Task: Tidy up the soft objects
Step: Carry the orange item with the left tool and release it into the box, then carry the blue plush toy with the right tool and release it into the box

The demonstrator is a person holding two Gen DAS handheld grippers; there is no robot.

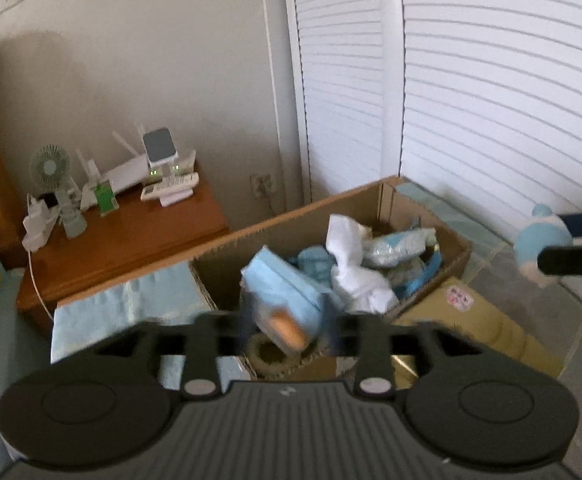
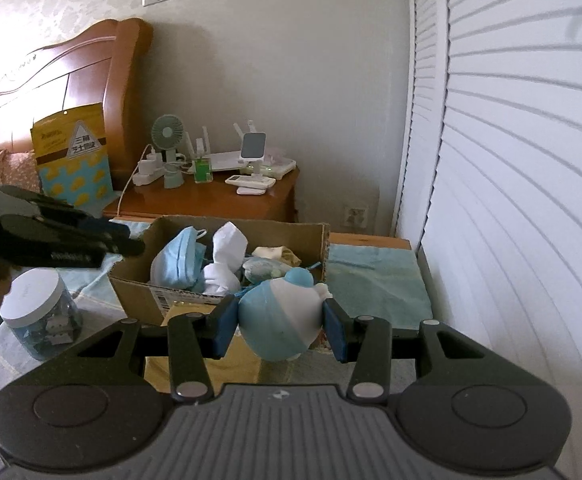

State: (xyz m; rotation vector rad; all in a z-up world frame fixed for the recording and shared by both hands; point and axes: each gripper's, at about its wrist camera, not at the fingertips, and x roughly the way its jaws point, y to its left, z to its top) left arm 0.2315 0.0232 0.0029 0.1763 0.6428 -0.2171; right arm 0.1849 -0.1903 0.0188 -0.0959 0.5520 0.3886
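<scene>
surface: bed (image 2: 375, 288) | on it: cardboard box (image 2: 139, 286); white-lidded jar (image 2: 37, 312)

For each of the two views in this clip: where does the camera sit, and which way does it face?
Left wrist: behind the left gripper, angled down at the cardboard box; jaws open; the right gripper shows at the right edge.
Right wrist: behind the right gripper, its jaws shut on a blue plush toy; the left gripper shows at the left.
Shared: box, nightstand, shutters.
</scene>
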